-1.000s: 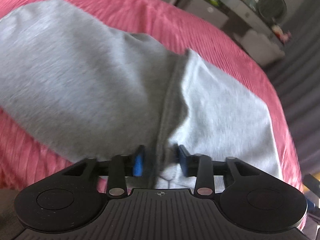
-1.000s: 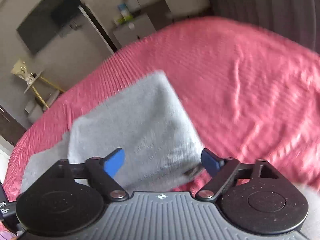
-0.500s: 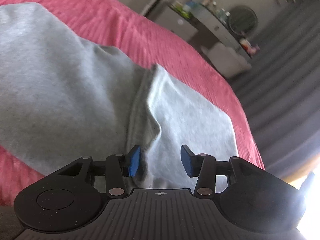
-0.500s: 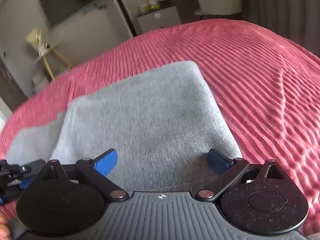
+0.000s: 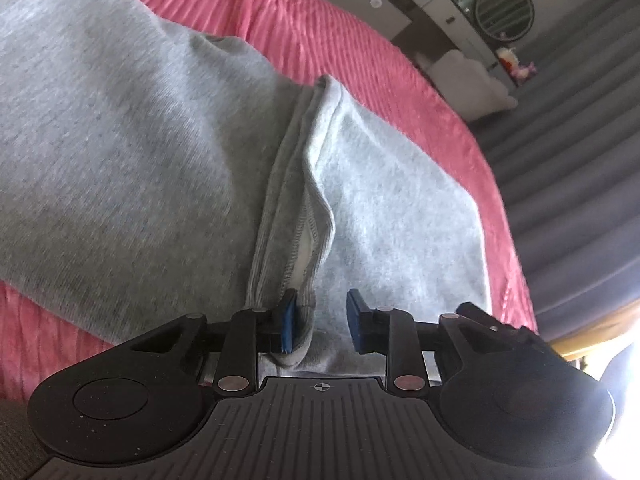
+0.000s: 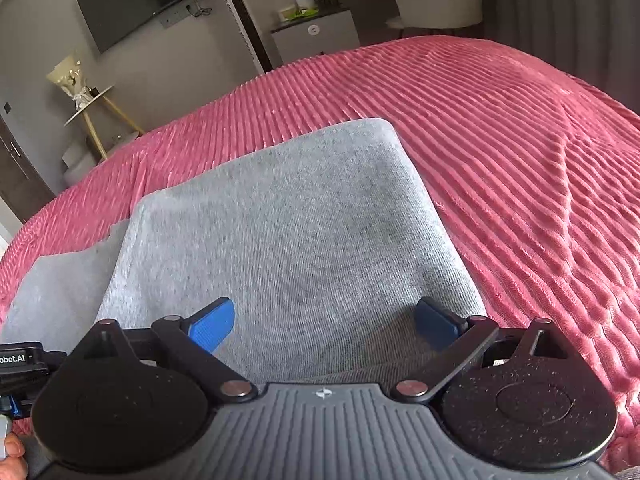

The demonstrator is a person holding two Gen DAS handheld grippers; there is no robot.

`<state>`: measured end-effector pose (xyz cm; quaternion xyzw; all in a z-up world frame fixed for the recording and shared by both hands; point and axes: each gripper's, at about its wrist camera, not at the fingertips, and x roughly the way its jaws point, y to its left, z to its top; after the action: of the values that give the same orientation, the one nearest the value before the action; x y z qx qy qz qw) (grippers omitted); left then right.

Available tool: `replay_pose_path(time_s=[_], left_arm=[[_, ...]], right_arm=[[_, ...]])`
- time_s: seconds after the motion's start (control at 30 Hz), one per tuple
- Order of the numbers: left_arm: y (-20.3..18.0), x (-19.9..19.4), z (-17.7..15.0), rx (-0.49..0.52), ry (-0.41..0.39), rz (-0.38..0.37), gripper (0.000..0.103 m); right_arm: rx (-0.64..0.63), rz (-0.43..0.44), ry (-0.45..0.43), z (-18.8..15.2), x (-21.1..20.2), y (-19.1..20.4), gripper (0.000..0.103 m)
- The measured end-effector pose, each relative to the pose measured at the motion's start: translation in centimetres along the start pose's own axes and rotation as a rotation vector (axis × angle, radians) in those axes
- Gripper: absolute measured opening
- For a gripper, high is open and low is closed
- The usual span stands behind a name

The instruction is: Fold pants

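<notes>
While the grey pants (image 5: pixel 132 132) lie spread on the pink ribbed bedspread (image 5: pixel 304 28), the left gripper (image 5: pixel 322 322) sits low over their near edge with its jaws closing. A fold of grey cloth with a stitched hem (image 5: pixel 298 236) runs between the blue pads; the left pad (image 5: pixel 289 320) touches that fold, while the right pad stands clear of it, so the cloth is not yet pinched.

From the right wrist view, the pants (image 6: pixel 288 240) show as a folded upper layer lying flat, with a lower layer poking out at the left. The right gripper (image 6: pixel 324 326) hovers over the near edge of this cloth, its jaws spread wide, one pad near each side of the folded panel and neither pressing on the fabric. The bedspread (image 6: pixel 500 152) stretches away to the far side and to the right of the pants.

At the left edge of that view, part of the other gripper's body and a fingertip (image 6: pixel 12 454) of the person show. Beyond the bed stand a dark wall screen (image 6: pixel 140 4), a pale armchair (image 6: pixel 436 0) and a small side table (image 6: pixel 90 102).
</notes>
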<state>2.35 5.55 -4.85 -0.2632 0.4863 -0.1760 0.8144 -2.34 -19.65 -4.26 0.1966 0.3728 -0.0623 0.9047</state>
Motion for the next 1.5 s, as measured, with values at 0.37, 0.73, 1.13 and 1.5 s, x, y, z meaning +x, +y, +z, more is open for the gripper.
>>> replay_pose_path(time_s=[0.37,0.73,1.13,1.5], left_arm=[[-0.6,0.7,0.1,0.049,0.017,0.114,0.01],[-2.5,-2.4,-2.1,0.168,-0.083,0.246,0.009],[1.4,-5.6,-0.8,-0.08,-0.267,0.139,0.051],[-0.7,-1.0,-0.8,0.052,-0.03,0.197,0.068]], right_arm=[[-0.076,-0.029,0.034,0.0,0.3,0.9,0.097],[0.071,0.03,-0.031,0.2,-1.6,-1.4,0.096],[0.113,0.047,-0.042,0.2,-1.6,-1.9,0.096],[0.145,0.123,-0.066,-0.3,-1.5,-2.0,0.048]])
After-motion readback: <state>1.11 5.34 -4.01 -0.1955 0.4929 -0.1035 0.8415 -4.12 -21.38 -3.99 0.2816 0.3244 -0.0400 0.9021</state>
